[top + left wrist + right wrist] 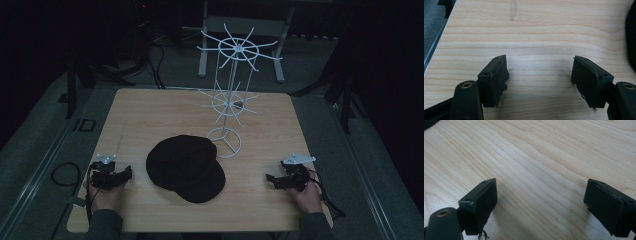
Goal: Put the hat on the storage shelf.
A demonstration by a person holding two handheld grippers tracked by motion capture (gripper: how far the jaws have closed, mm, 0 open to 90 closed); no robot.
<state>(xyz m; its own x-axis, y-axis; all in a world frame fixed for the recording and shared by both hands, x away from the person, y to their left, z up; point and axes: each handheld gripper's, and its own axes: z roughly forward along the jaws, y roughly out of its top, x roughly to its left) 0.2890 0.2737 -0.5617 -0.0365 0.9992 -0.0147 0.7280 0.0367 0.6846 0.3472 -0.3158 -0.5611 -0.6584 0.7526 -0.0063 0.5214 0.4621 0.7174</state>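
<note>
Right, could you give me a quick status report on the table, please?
Left gripper and right gripper open, empty, low at the table's near edge. Black cap flat between them. White wire rack behind, bare.

Tabletop [150, 112]: pale wood, matt, smooth, clear grain lines, one darker streak near the far edge. Cap [185, 167]: black cloth, matt, soft-looking. Rack [230, 95]: thin white wire, likely coated metal, smooth with slight sheen. Left claw [540, 80] and right claw [541, 206]: black, matt, plastic-looking pads, frayed and rough at the edges, brass-toned rivets at the joints
</note>
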